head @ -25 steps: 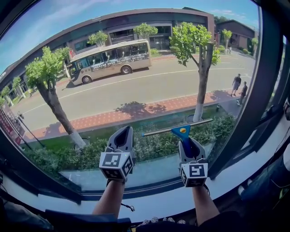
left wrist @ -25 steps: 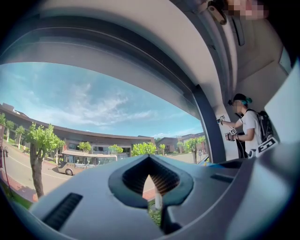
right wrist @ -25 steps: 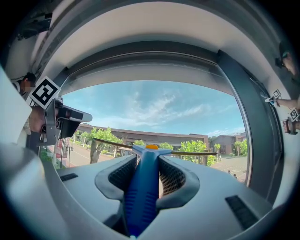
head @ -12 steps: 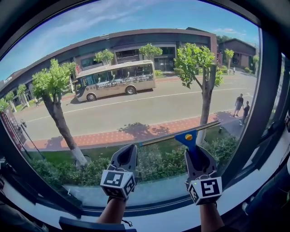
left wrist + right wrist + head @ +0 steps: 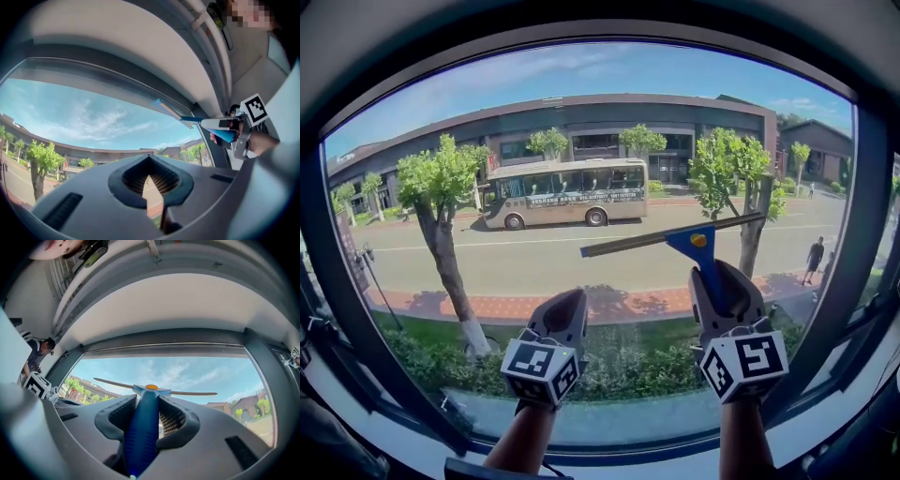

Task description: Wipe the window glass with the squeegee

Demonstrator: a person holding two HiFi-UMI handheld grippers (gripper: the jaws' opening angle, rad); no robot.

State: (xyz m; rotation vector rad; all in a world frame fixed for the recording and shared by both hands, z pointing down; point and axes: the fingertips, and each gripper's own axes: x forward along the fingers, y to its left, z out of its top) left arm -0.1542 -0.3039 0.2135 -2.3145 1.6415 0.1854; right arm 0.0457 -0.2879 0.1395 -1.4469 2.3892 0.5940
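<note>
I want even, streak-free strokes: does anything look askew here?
The blue-handled squeegee in the right gripper sits slanted: in the head view its long blade's left end hangs lower than its right. Nothing looks damaged or spilled.

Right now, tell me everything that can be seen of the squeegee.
The squeegee has a dark blue, plastic-looking handle, a lighter blue triangular head with an orange round dot, and a long thin blade bar. The right gripper is shut on the handle, holding it upright in front of the window glass. In the head view the blade tilts, left end lower, across the middle right of the pane. Whether the blade presses the glass cannot be told. Nothing else touches it.
</note>
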